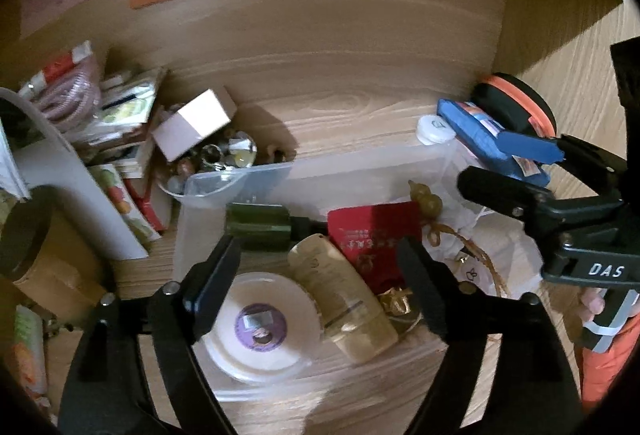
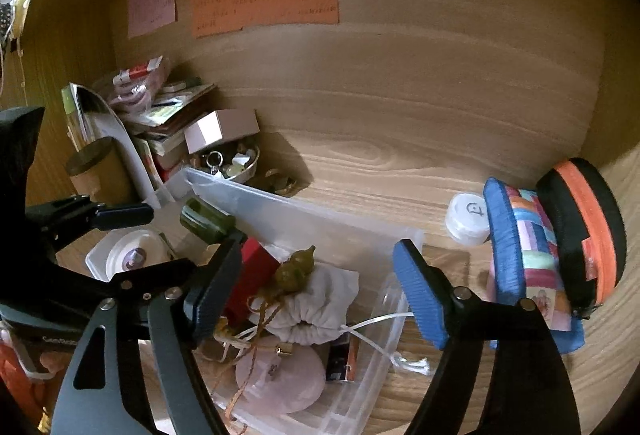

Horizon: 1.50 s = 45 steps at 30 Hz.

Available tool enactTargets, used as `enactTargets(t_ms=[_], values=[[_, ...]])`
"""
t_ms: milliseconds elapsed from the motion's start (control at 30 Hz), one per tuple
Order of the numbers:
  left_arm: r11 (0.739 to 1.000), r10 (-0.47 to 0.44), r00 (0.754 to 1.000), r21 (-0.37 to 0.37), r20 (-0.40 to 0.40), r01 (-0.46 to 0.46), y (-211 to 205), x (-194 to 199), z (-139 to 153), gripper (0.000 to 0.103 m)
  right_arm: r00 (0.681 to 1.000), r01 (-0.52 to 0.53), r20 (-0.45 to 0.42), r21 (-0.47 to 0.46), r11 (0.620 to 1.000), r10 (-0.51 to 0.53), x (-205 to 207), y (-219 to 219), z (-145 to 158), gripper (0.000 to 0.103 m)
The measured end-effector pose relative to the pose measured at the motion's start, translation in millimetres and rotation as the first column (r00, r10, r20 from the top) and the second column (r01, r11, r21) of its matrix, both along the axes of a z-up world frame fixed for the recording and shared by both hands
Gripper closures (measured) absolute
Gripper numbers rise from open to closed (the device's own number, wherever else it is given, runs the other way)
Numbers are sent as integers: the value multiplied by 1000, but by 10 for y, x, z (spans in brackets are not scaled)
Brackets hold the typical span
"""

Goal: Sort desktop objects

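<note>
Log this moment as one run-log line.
phase: sorting | left gripper: open, over bin | right gripper: open, over bin, empty | pouch: on desk, outside bin

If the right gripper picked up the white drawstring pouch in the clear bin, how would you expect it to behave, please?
The white drawstring pouch looks like soft gathered cloth, so it would probably sag and deform between the fingers. Its loose cord may trail and snag on the clear bin.

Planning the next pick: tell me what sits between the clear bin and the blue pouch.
In the right wrist view, a small white round case stands on the desk between the clear bin and the blue pouch. Otherwise only bare wood shows there.
</note>
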<state>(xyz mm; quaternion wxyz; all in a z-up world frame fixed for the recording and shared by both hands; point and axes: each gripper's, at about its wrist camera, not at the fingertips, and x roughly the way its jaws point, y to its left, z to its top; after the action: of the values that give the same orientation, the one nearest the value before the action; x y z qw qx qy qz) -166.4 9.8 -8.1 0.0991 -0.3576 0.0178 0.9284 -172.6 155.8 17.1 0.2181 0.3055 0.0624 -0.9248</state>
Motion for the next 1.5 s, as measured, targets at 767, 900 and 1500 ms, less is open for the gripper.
enactTargets(t_ms=[767,900,1500], values=[[984,177,979,39,-105,-174,-444,940,452,3,983,67,-169,-36,997,-73,1117,81,456,3],[983,179,976,75,-121,-170,-464,1116,479,3,970,82,-224,-62,995,-94,1364,95,510,1],[993,119,972,12,-205,-119,-96,1422,383,3,979,139,-141,-65,988,-147,1483,169,239,0]])
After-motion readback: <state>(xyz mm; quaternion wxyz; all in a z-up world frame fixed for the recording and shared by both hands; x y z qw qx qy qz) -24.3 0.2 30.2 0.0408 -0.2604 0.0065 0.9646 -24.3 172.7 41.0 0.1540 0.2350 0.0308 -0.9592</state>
